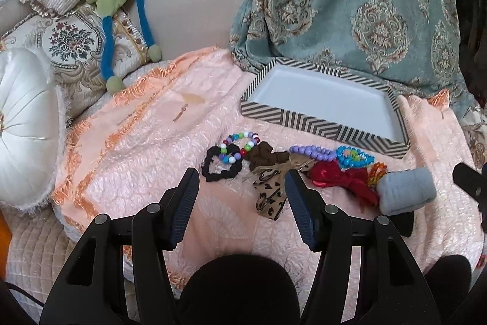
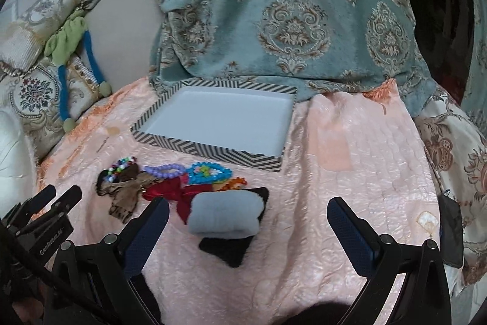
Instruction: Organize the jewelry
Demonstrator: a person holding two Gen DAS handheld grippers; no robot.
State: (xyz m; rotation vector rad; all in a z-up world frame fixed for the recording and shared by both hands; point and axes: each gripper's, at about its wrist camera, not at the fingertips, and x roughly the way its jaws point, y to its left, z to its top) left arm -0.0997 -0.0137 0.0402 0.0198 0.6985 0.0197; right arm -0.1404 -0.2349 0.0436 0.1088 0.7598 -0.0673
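A loose heap of jewelry and hair pieces lies on a crinkled, glossy peach bedspread [image 1: 158,124], just at 6 o'clock of a shallow rectangular box [image 1: 307,119] with black-and-white chevron walls and a smooth white floor with nothing in it. In the heap: a round bracelet of mixed glossy beads [image 1: 240,146] overlapping a black fabric scrunchie [image 1: 219,169]; a brown scrunchie [image 1: 264,156]; a floppy leopard-print bow [image 1: 269,194]; a string of lilac round beads [image 1: 310,151]; a turquoise beaded bracelet [image 1: 354,157]; a satin red bow [image 1: 344,180]; small orange translucent beads [image 1: 377,171]; and, at the 3 o'clock end, a soft grey roll of cloth [image 2: 225,213] resting on a black pad [image 2: 231,249].

The left gripper [image 1: 242,212] hangs above the leopard bow, its ribbed blue pads well apart and holding nothing. The right gripper [image 2: 248,236] hovers near the grey roll, jaws spread wide and empty.

Beyond the box at 12 o'clock drapes a plush teal damask fabric [image 1: 350,5]. At 10 o'clock sit brocade cushions [image 1: 70,38], a green-and-blue soft toy [image 1: 121,8], and a white satin round pillow [image 1: 22,114].
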